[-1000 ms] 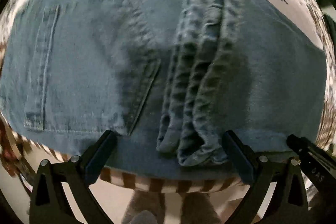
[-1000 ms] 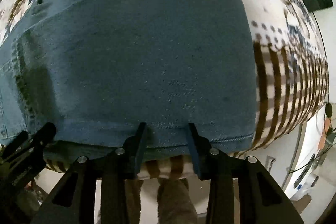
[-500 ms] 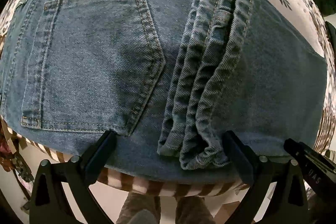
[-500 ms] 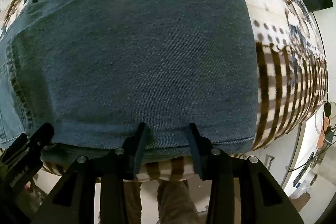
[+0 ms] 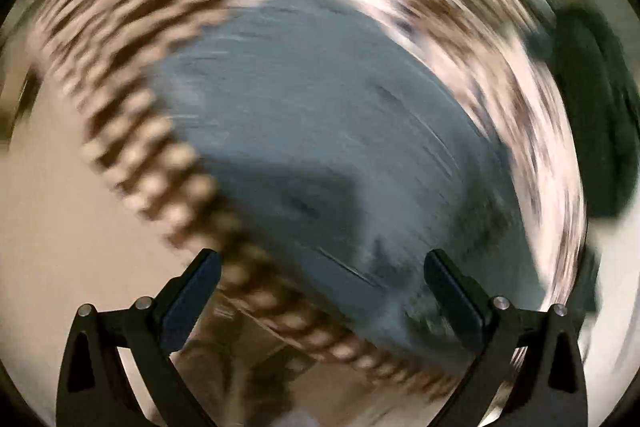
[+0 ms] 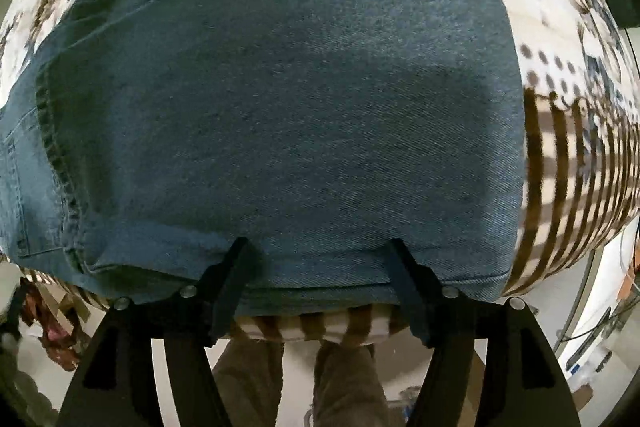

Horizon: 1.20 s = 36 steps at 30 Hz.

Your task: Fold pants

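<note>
Right gripper [image 6: 316,267] jaws now opening off the near edge of the folded jeans [image 6: 280,107], which lie flat on the patterned cloth [image 6: 560,167], while left gripper [image 5: 320,283], spread and empty, has swung clear into blur — fold looks released, likely finished.

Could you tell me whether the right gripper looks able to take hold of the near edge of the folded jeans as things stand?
Probably yes. The right gripper is opening, its fingertips straddling the near edge of the folded jeans, which hangs slightly over the striped tablecloth. Nothing lies between them.
</note>
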Each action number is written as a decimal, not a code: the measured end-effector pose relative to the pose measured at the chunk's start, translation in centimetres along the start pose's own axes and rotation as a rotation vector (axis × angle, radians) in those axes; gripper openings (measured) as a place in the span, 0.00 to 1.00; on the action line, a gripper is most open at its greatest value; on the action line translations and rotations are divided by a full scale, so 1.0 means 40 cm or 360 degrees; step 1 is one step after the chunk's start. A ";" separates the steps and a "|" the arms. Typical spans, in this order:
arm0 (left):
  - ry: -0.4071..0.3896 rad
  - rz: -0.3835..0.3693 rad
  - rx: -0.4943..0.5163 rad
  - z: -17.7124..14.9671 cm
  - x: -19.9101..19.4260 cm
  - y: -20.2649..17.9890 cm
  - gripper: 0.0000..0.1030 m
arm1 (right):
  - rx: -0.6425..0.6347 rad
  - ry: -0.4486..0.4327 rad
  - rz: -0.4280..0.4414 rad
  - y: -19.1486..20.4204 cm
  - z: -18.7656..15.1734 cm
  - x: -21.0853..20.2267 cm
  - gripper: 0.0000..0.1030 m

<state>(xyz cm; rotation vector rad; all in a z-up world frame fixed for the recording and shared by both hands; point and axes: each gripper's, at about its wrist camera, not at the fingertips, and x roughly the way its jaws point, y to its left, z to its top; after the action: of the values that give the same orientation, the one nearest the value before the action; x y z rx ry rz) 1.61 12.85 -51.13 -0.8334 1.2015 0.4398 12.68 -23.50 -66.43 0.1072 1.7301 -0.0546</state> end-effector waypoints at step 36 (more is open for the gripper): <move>-0.0489 -0.0281 -0.0496 0.112 0.036 0.209 0.37 | -0.0083 0.0048 -0.0235 0.098 0.034 0.062 0.74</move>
<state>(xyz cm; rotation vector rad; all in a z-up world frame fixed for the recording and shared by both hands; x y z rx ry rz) -0.91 21.42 -54.70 -1.0856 0.7779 0.5954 14.05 -19.64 -69.01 -0.0582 1.7660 -0.1169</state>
